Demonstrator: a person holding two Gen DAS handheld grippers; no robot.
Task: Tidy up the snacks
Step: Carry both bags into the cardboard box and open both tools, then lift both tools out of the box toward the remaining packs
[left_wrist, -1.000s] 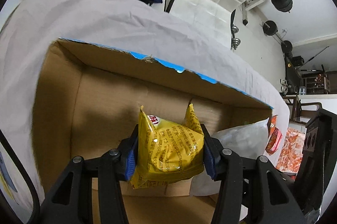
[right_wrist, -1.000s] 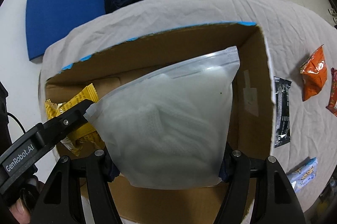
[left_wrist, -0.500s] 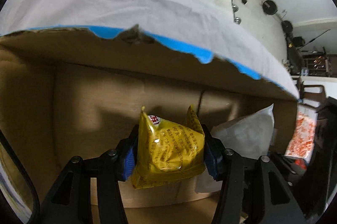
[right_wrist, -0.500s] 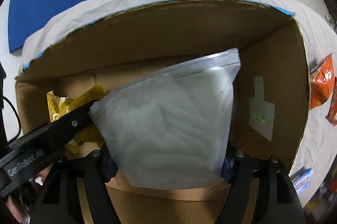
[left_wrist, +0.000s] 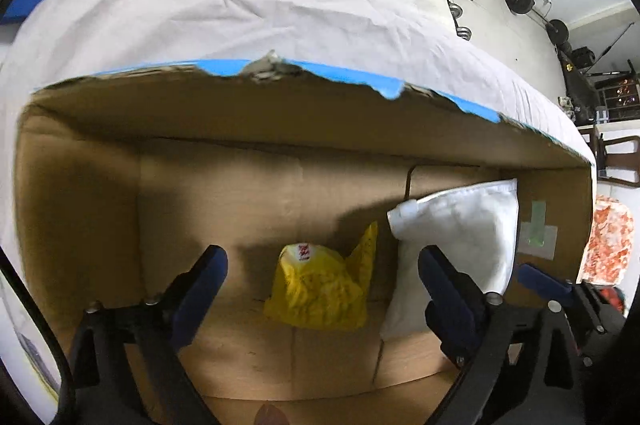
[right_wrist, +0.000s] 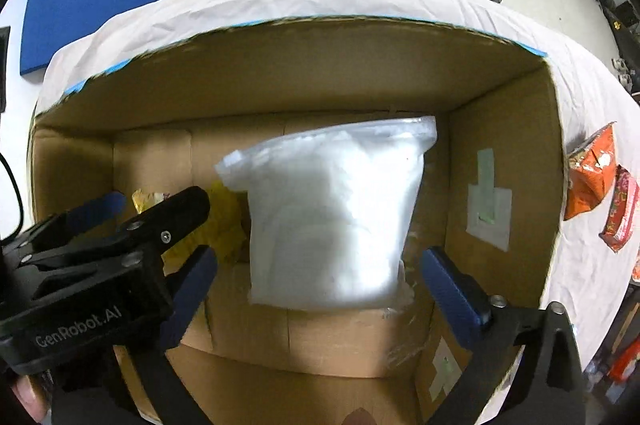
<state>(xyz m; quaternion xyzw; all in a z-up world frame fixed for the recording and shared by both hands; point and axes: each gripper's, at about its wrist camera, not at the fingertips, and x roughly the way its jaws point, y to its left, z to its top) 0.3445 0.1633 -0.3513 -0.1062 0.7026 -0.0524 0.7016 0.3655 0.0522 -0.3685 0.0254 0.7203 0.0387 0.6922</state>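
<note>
Both grippers hang over the open cardboard box (left_wrist: 80, 185) with their jaws spread wide and nothing between them: the left gripper (left_wrist: 322, 265) has its blue pads (left_wrist: 204, 277) well apart, and the right gripper (right_wrist: 318, 265) is just as far open, its blue pads (right_wrist: 452, 285) clear of everything. Ahead of and below both sits the box, its far rim torn and edged with blue tape (left_wrist: 352, 75), resting on a table draped in a wrinkled white cloth (left_wrist: 200, 21) that spreads out beyond the box on every side. Straight ahead of the right gripper, between its open fingers but not touched by them, a frosted white zip bag (right_wrist: 332, 221) stands inside the box near the right wall; from the left gripper the same bag (left_wrist: 460, 237) shows just off to the right, past its right finger. Directly ahead of the left gripper, centred between its fingers and free of them, a crumpled yellow snack packet (left_wrist: 320, 289) lies on the box floor, just beside the white bag on its left; from the right wrist view only a bit of yellow (right_wrist: 224, 221) shows behind the left gripper's black finger. Far to the right of the right gripper, outside the box on the cloth, lie an orange snack packet (right_wrist: 590, 173) and, just beside it, a red and pink packet (right_wrist: 620, 213).
</note>
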